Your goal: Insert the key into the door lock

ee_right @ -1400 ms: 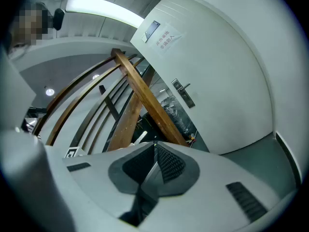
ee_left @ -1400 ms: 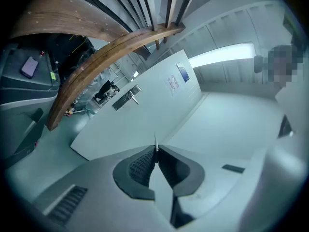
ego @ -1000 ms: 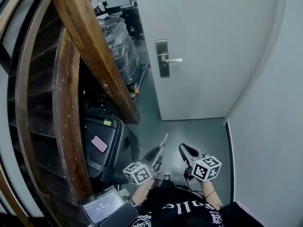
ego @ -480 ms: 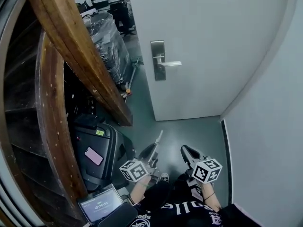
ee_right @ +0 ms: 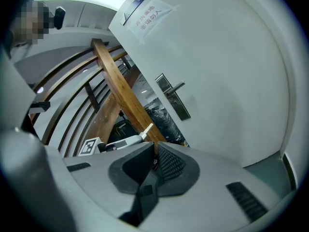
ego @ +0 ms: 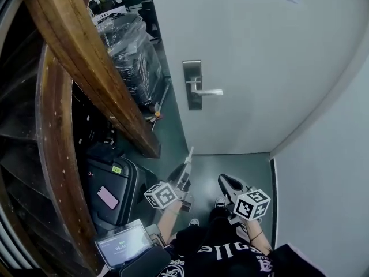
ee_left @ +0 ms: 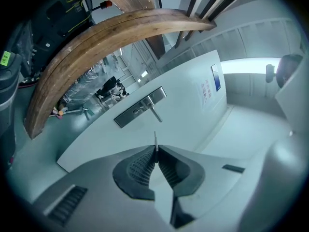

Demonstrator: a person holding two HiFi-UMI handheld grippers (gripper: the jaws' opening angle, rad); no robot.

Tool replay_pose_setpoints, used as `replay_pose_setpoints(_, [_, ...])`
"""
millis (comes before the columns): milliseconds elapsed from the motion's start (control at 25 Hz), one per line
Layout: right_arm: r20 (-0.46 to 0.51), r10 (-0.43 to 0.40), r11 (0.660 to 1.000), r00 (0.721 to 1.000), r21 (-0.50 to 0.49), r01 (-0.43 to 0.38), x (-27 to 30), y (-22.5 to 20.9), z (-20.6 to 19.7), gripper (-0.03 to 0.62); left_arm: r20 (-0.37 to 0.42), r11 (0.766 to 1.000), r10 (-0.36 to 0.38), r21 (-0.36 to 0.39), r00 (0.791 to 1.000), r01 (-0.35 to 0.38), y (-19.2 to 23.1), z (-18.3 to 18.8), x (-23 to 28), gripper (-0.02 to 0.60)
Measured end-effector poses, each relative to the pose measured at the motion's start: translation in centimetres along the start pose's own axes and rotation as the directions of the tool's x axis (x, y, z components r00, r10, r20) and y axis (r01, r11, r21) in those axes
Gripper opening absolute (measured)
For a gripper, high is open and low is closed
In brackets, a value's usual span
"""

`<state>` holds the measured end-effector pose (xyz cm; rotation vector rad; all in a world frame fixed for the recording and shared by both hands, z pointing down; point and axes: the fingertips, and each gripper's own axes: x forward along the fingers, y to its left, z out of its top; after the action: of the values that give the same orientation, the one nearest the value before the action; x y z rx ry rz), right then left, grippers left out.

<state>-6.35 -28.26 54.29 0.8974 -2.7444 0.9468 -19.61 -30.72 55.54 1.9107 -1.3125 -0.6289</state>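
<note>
The white door [ego: 253,68] has a steel lock plate [ego: 194,85] with a lever handle [ego: 211,92]. My left gripper [ego: 183,175] is held low in front of the door, shut on a thin key [ego: 189,153] whose blade points up toward the door. In the left gripper view the key [ee_left: 155,140] stands out of the shut left gripper [ee_left: 155,151], below the lock plate [ee_left: 137,109] and well short of it. My right gripper [ego: 223,180] hangs beside it, shut and empty. In the right gripper view the right gripper [ee_right: 155,151] faces the lock plate [ee_right: 173,98].
A slanting wooden stair beam [ego: 86,62] runs close on the left. Under it are plastic-wrapped goods [ego: 130,56], a black case [ego: 121,183] with a pink phone [ego: 107,197], and a small screen [ego: 120,244]. A white wall [ego: 323,172] closes the right side.
The left gripper with the key has risen and come nearer to the door lock. The view has shifted, and the right gripper has barely moved.
</note>
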Motion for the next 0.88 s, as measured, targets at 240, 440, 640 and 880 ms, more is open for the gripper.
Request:
replay_pose_setpoints(240, [-0.016,0.028,0.999,0.999,-0.025,-0.029,1.4,-4.4,4.3,0.032,0.024,0.998,-0.002,-0.067,1.0,0.004,2.1,2.3,9.0,0.023])
replay_pose_setpoints(440, [-0.035,0.047,0.998,0.998,-0.034,-0.048,1.8,-7.0,5.5,0.032,0.102,0.993,0.003,-0.119,0.995,0.009,3.3,5.1,14.7,0.023])
replay_pose_setpoints(640, [-0.042,0.063,0.997,0.997,-0.04,-0.064,2.2,-8.6,6.7,0.032,0.203,0.973,0.065,-0.229,0.977,-0.018,6.1,7.4,17.8,0.023])
replay_pose_setpoints(880, [-0.047,0.055,0.998,0.997,-0.033,-0.057,2.7,-10.1,7.5,0.032,0.235,0.953,0.086,-0.303,0.968,-0.011,7.9,9.0,20.7,0.024])
